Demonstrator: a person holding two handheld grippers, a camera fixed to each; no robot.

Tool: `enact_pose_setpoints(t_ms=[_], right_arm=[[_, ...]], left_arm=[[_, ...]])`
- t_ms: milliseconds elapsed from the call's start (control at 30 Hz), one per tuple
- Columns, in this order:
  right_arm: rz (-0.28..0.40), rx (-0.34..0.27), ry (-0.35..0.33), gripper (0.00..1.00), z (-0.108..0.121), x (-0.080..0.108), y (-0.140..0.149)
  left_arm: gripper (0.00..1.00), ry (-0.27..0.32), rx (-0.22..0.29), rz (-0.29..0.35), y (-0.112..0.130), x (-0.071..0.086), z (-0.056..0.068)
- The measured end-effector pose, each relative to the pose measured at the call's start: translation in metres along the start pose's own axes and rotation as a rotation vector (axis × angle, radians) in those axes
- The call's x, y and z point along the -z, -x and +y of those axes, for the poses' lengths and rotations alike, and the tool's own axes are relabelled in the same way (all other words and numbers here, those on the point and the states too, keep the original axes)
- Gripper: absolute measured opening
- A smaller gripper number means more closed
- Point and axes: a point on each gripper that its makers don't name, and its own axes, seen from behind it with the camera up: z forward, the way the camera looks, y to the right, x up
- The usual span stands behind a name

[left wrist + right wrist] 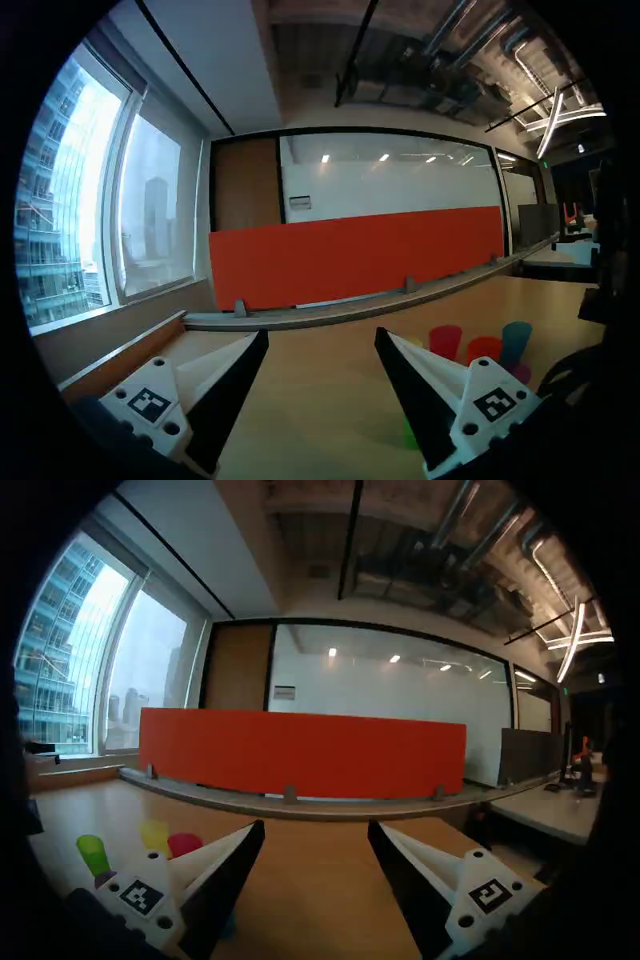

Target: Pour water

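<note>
Several coloured plastic cups stand on the wooden table [320, 400]. In the left gripper view a pink cup [445, 340], a red cup [484, 349] and a teal cup [517, 339] stand just beyond the right finger, which partly hides the group. My left gripper [320, 334] is open over bare table, to the left of them. In the right gripper view a green cup [92, 853], a yellow cup [154, 834] and a pink cup [183, 844] stand at the lower left, behind the left finger. My right gripper [314, 824] is open and holds nothing.
An orange divider panel [360, 256] on a grey rail runs along the table's far edge [304, 760]. Large windows [88, 216] lie to the left. Another desk [552, 804] with dark objects stands to the right.
</note>
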Motion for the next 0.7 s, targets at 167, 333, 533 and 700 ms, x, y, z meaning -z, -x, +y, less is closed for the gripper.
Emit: enact_pose_setpoints(t_ms=[167,333,533,700], right_arm=[[0.023,-0.022,0.027,1.0,0.002,0.002,-0.003],[0.024,-0.026,0.045,1.0,0.003,0.004,-0.002],[0.014,-0.012,0.054,1.0,0.0,0.007,0.006],[0.003,-0.014,0.059,1.0,0.0,0.01,0.014]], left_arm=[[0.99,-0.026,0.054,0.019,-0.004,0.001,-0.004],[0.99,-0.057,0.078,0.023,-0.006,0.002,-0.012],[0.99,-0.08,0.054,0.031,-0.008,0.003,-0.016],[0.99,-0.089,0.055,0.039,-0.008,0.003,-0.016]])
